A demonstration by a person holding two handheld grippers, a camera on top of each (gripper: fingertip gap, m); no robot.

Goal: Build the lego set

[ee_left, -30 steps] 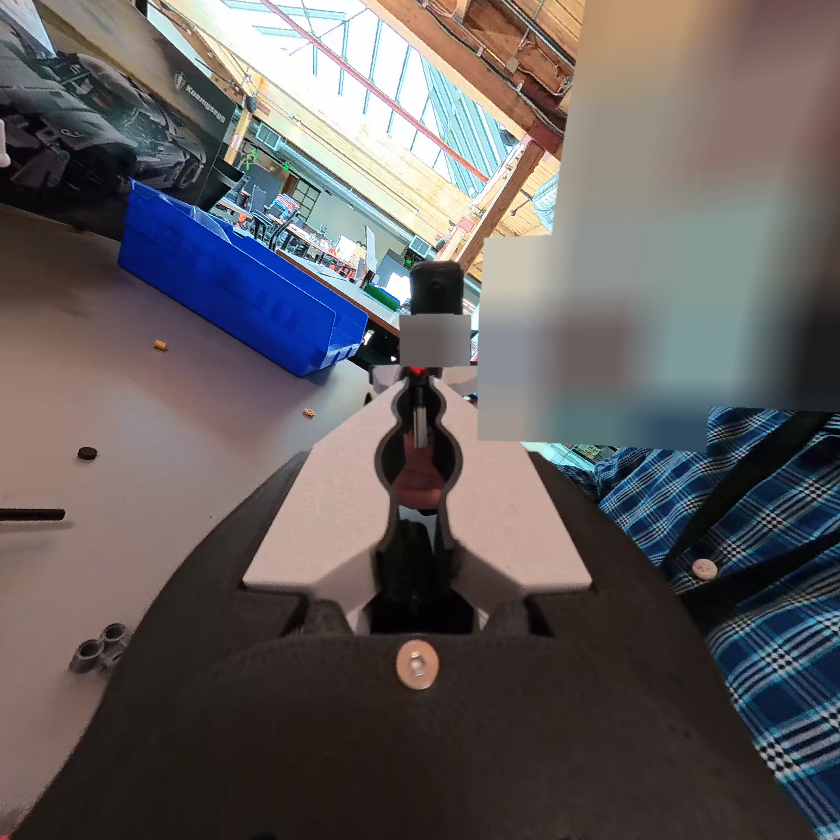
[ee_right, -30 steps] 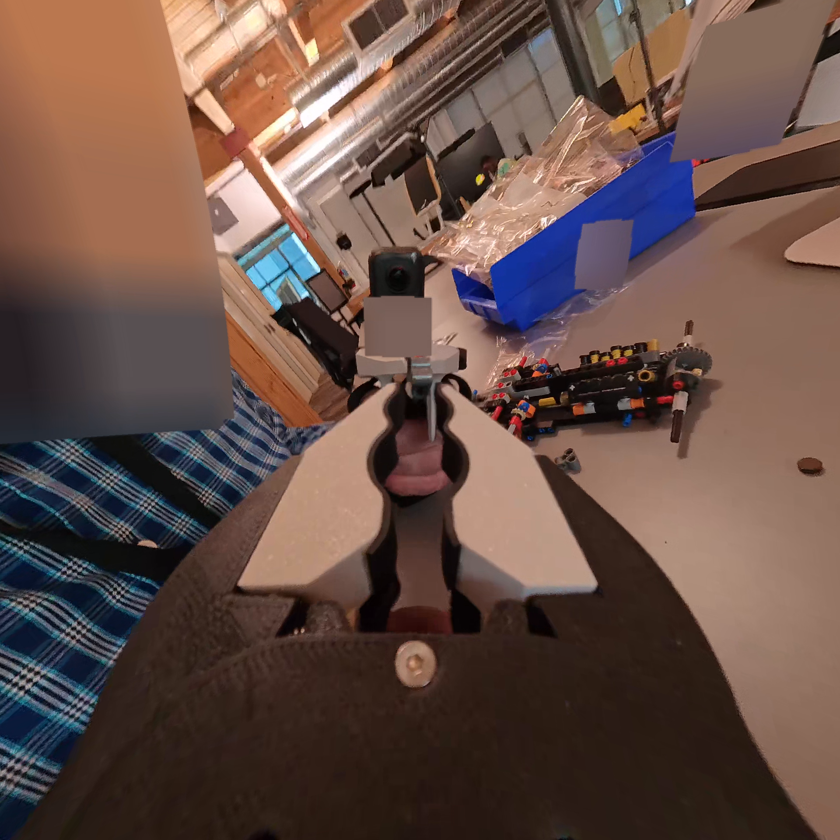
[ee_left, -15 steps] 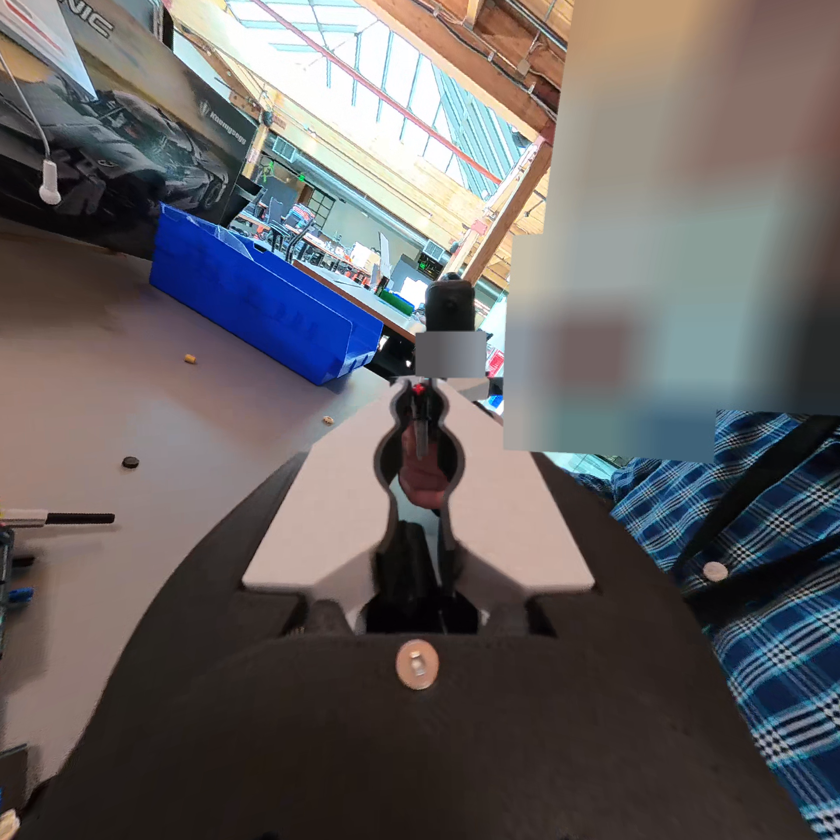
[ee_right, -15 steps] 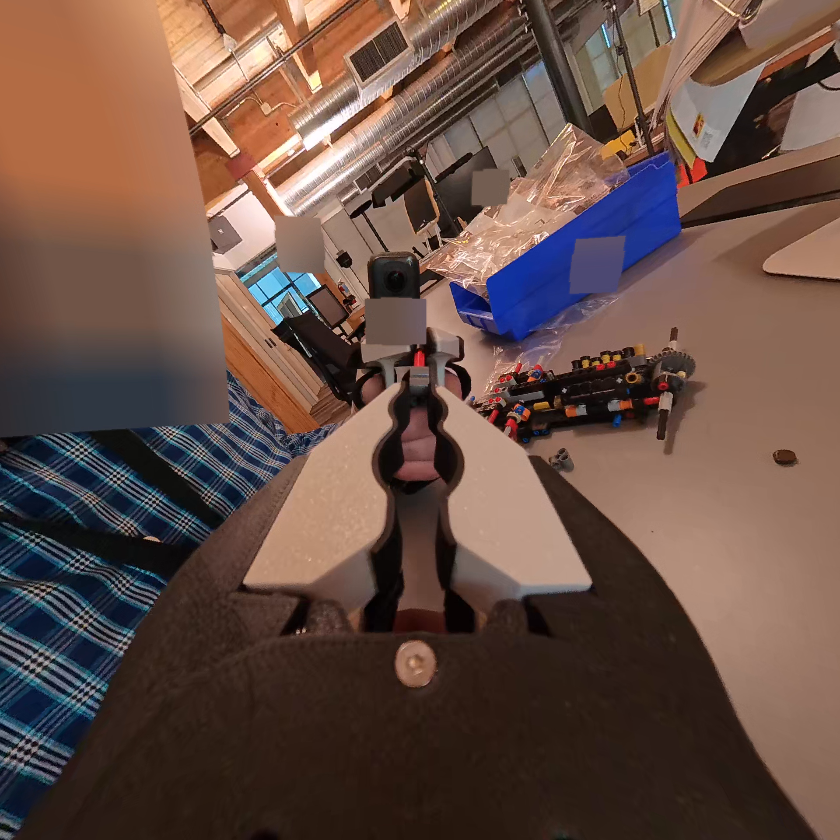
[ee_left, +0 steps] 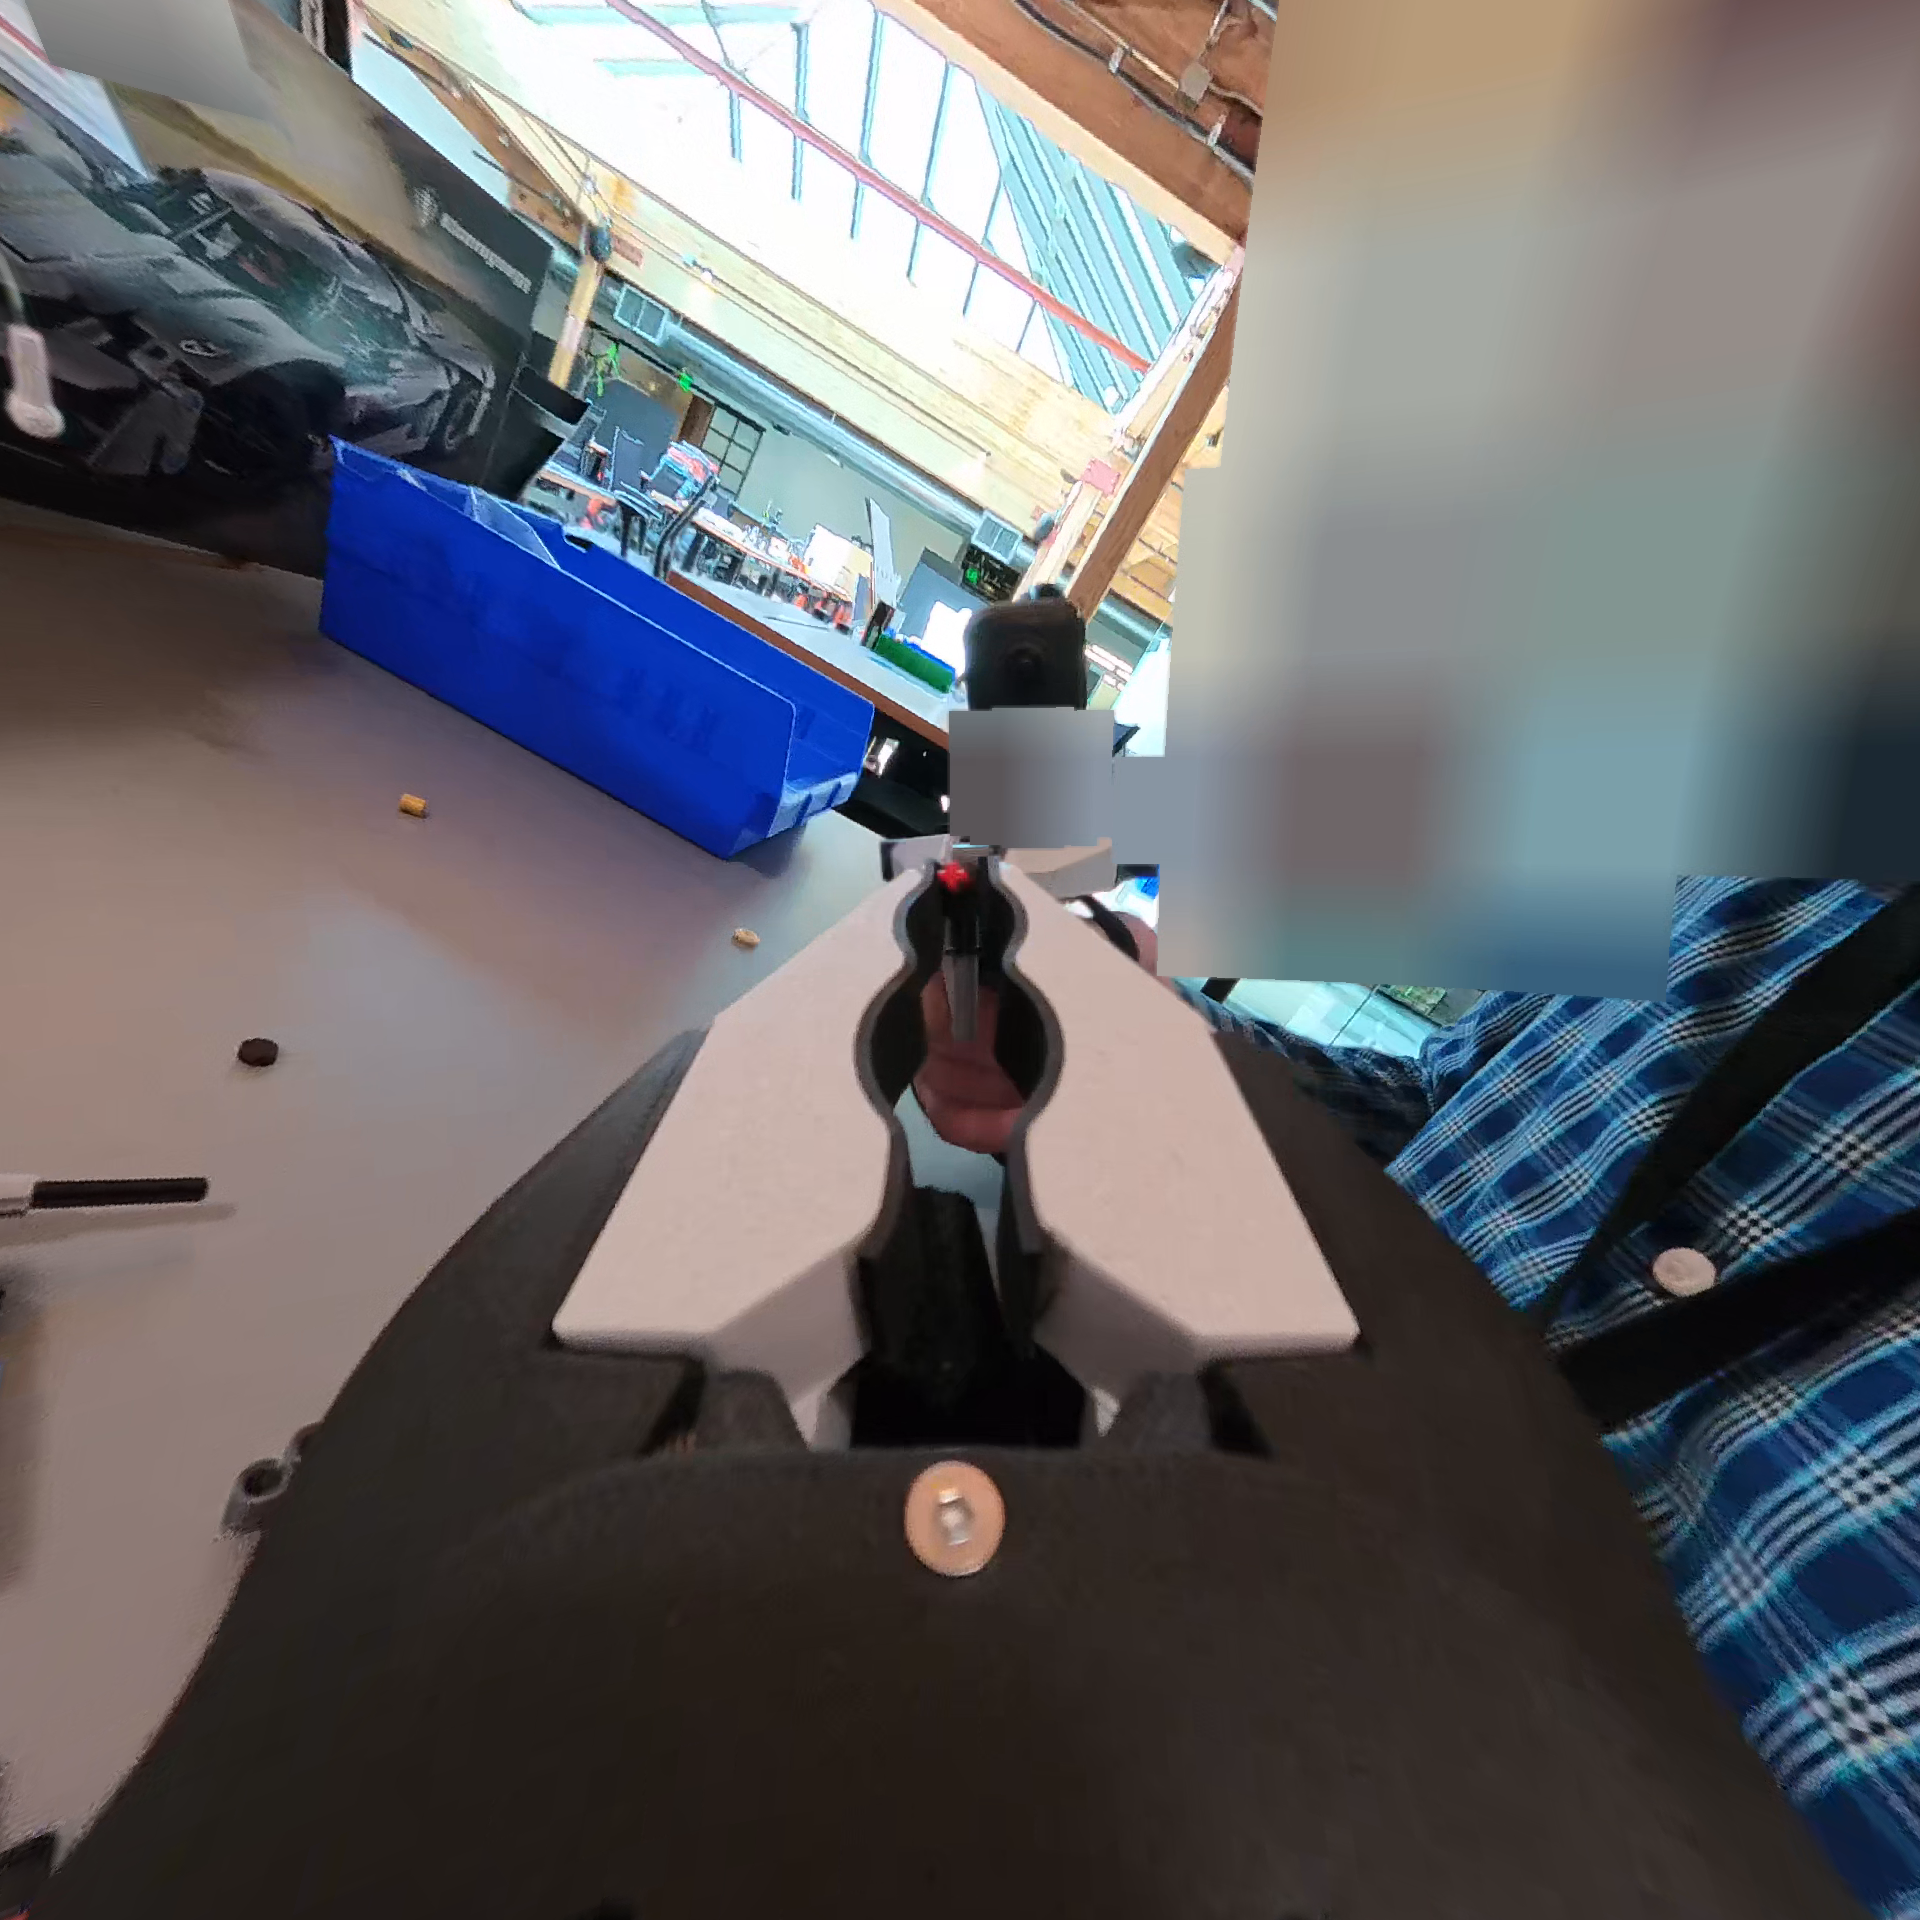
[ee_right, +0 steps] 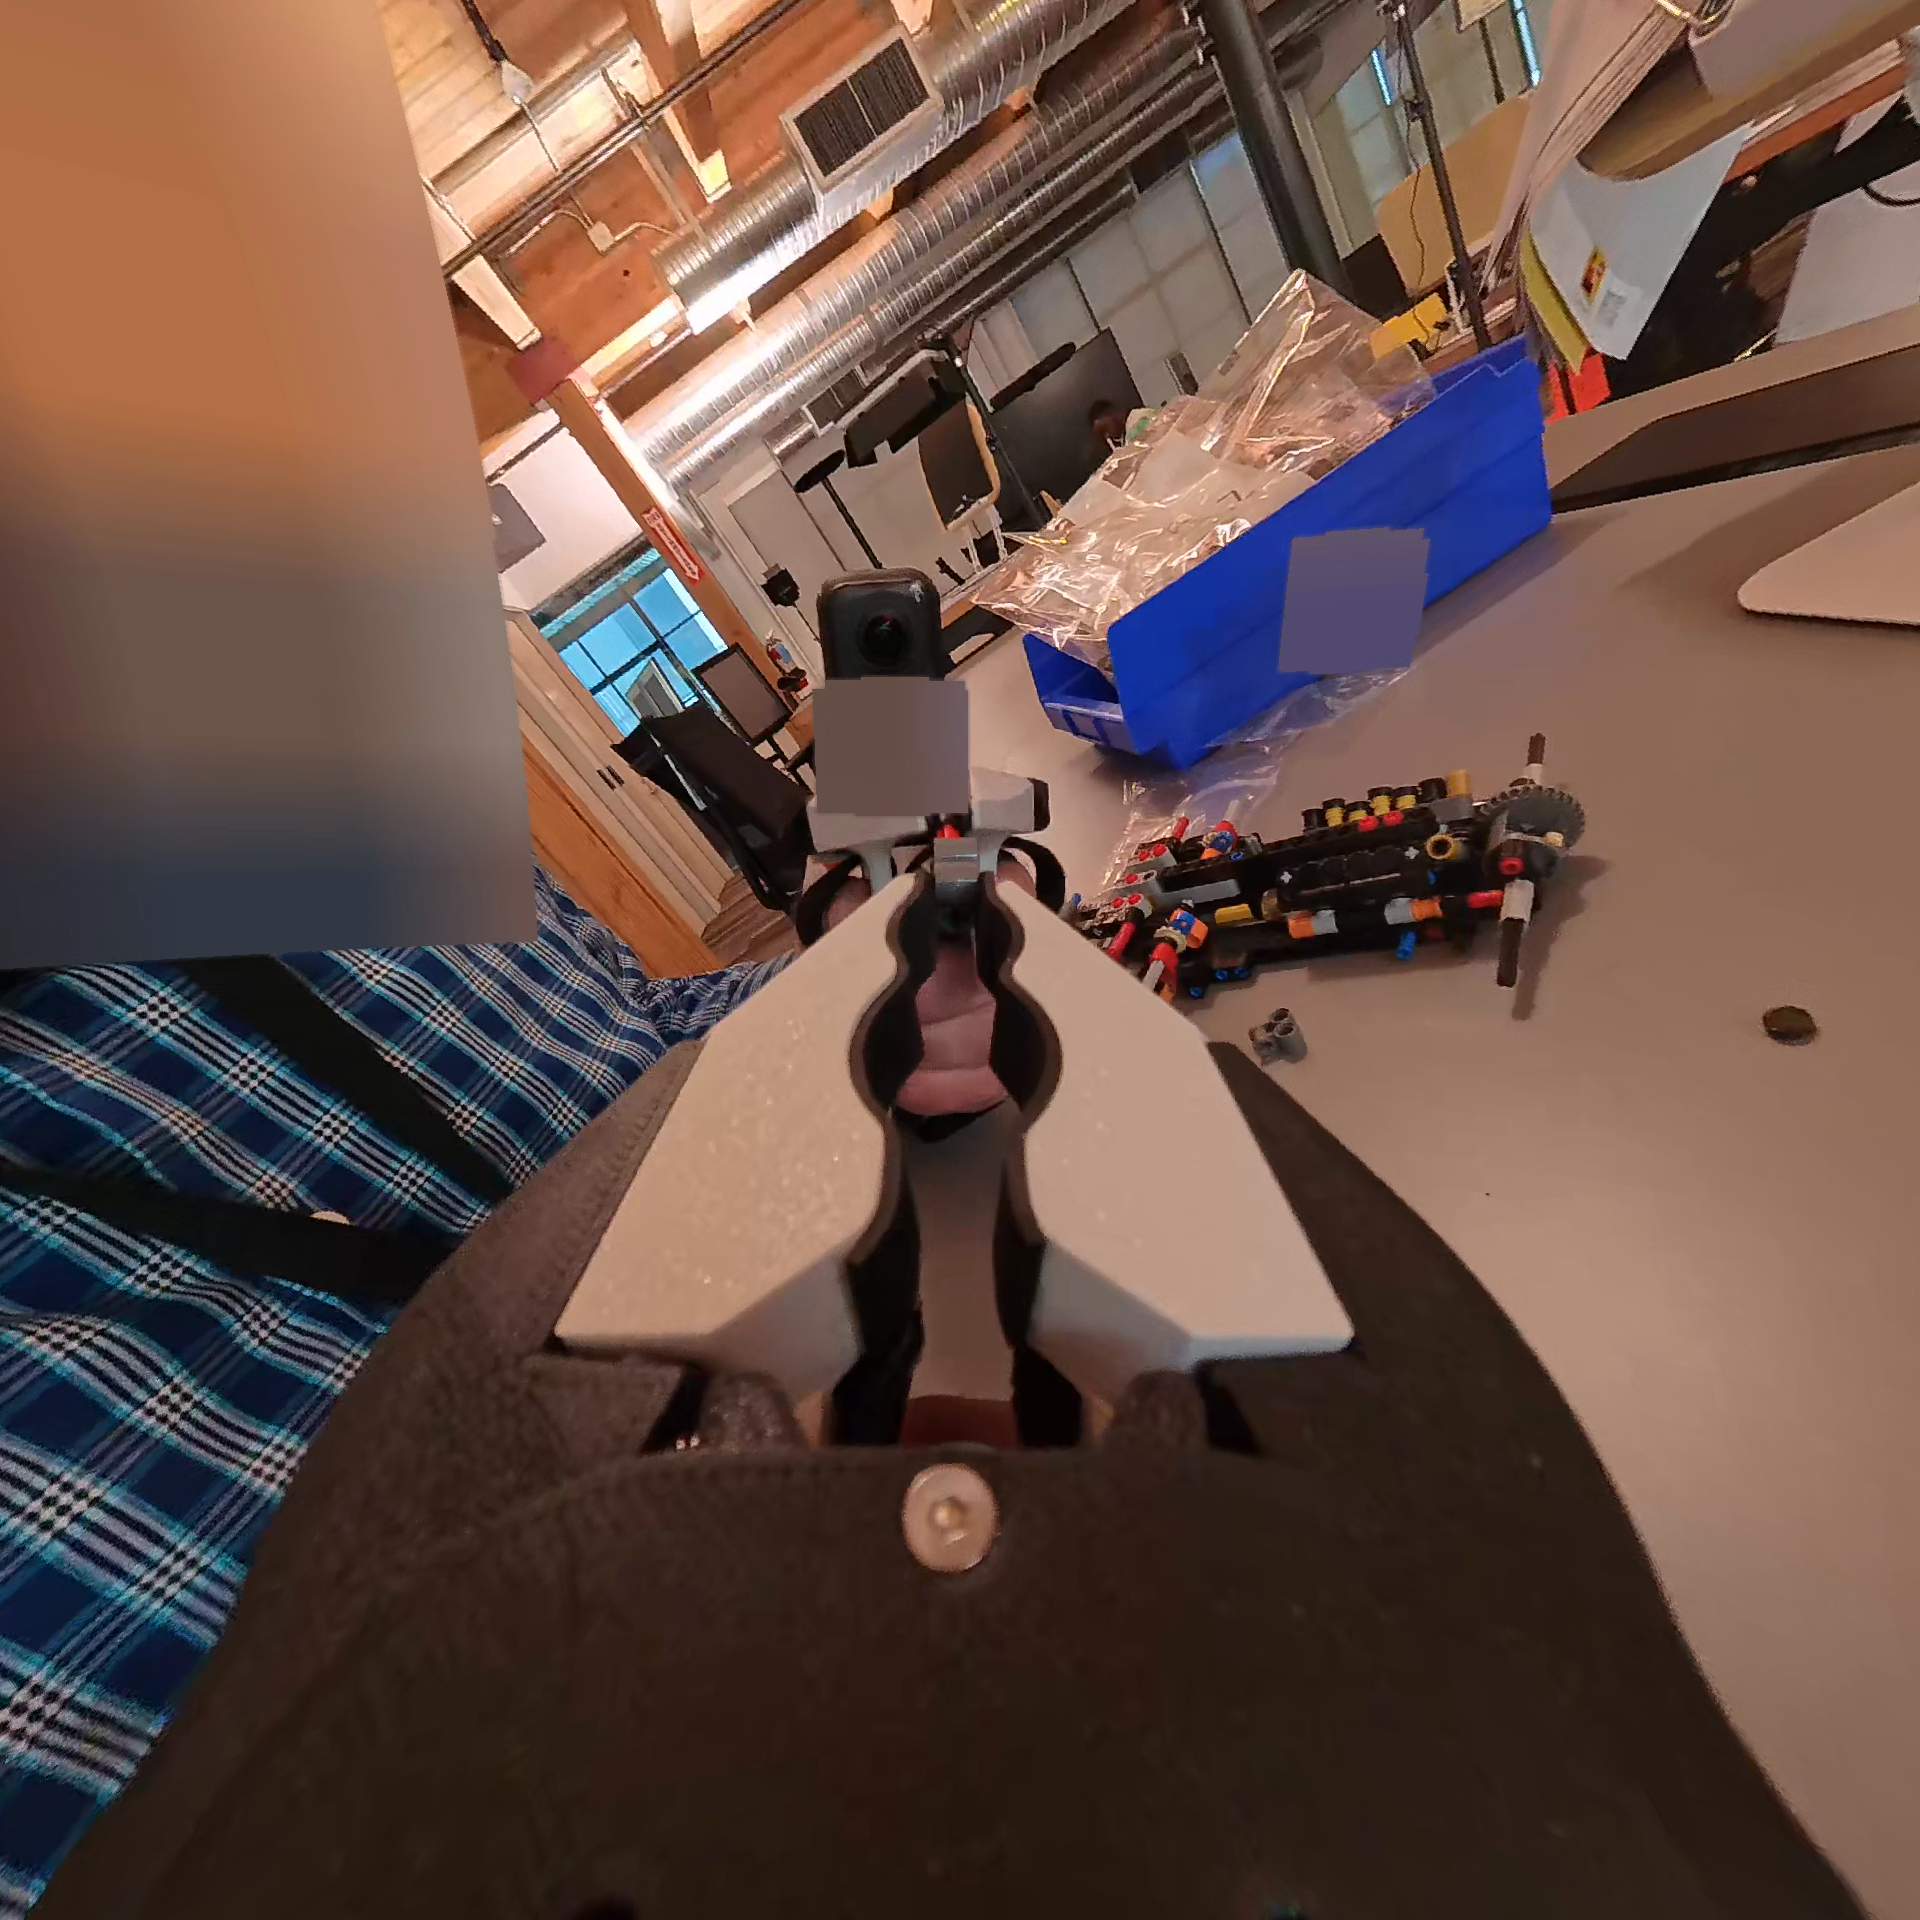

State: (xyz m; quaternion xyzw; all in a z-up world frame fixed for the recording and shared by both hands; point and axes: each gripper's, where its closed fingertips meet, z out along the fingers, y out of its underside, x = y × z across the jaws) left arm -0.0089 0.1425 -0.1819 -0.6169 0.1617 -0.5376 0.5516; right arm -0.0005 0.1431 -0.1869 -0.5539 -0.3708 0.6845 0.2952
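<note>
In my left wrist view, a black axle (ee_left: pixel 116 1192) lies at the left edge of the grey table (ee_left: pixel 312 935), with a small black round piece (ee_left: pixel 257 1052) above it and a grey connector (ee_left: pixel 252 1493) poking out beside my housing at lower left. A blue bin (ee_left: pixel 582 655) sits in the upper left, in front of a dark box with a car picture (ee_left: pixel 208 343); two tan bits (ee_left: pixel 414 804) lie loose on the table near it. At centre frame my left gripper (ee_left: pixel 961 883) has its white fingers (ee_left: pixel 790 1132) drawn nearly together, pinching a small piece with a red tip (ee_left: pixel 953 880). Straight beyond it the other gripper faces mine, tips meeting. A blue plaid shirt (ee_left: pixel 1714 1351) fills the right side.

In my right wrist view, the plaid shirt is at left. At centre my right gripper (ee_right: pixel 961 883) is closed to a narrow slit, clamping a grey Lego element (ee_right: pixel 958 864) at the tips, right against the opposing gripper. To the right, the partly built Lego chassis (ee_right: pixel 1340 894) lies flat on the table, a gear (ee_right: pixel 1543 831) and black axle at its right end, apart from both grippers. A small grey connector (ee_right: pixel 1278 1033) sits just below it, a dark round piece (ee_right: pixel 1789 1024) farther right. A blue bin with clear plastic bags (ee_right: pixel 1299 603) stands behind, upper right.
</note>
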